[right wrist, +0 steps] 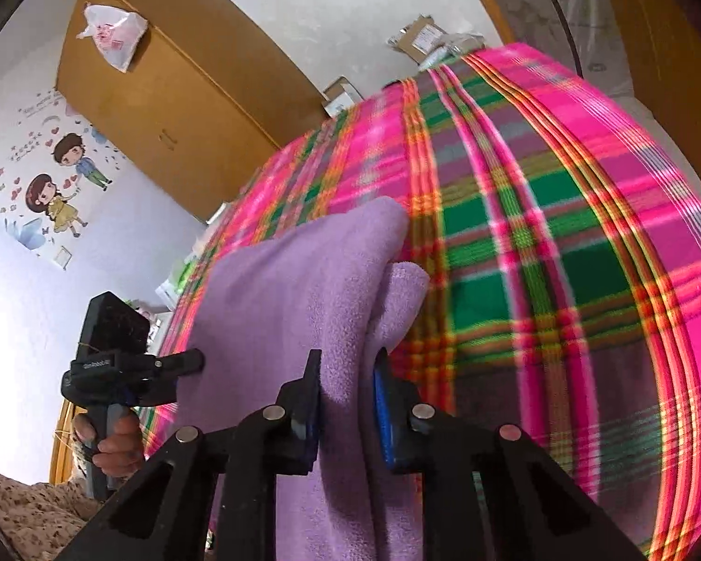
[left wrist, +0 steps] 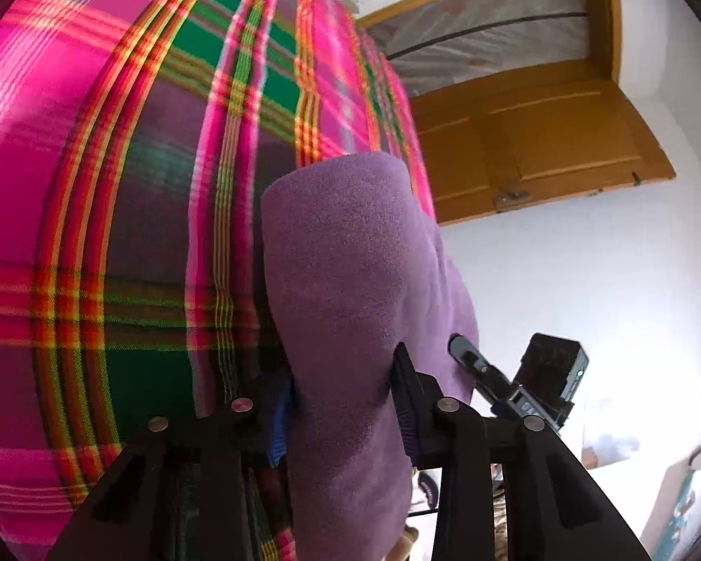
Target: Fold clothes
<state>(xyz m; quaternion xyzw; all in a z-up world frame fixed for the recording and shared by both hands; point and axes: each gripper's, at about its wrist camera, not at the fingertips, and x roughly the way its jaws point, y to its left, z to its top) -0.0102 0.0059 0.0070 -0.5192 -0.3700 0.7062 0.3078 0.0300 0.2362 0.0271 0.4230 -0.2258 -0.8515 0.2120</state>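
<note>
Left wrist cam first: the plaid blanket (left wrist: 117, 187) (pink/green/purple w/ orange stripes) is filling the whole left side, spread over what looks like a bed, pattern a bit motion-blurred. Moving right, the purple fleece cloth (left wrist: 350, 280) is hanging up in front of the lens, and the left gripper (left wrist: 346, 402) is pinching it, fingers (left wrist: 404, 392) clamped tight onto the fabric w/ the cloth bunched btwn them and draping down below. Just right of that the right gripper (left wrist: 514, 374) is poking into view, its tip touching the cloth's edge. Top right, an orange-brown wooden door (left wrist: 537, 140) is sitting against the white wall.

Right wrist cam: far left, cartoon wall stickers (right wrist: 56, 187) are showing on the white wall, w/ a wooden wardrobe (right wrist: 173, 93) beside them and a plastic bag (right wrist: 112, 32) on top. Lower left, a hand (right wrist: 117, 444) is gripping the handle of the left gripper (right wrist: 182, 362), whose tip is meeting the cloth's left edge. Center, the purple fleece cloth (right wrist: 280, 304) is folded over itself, and the right gripper (right wrist: 346, 397) is squeezing it, fingers (right wrist: 308, 397) closed on the fabric. Plaid blanket (right wrist: 537, 257) is taking up the right side behind the cloth; can't tell if the cloth is touching it.
</note>
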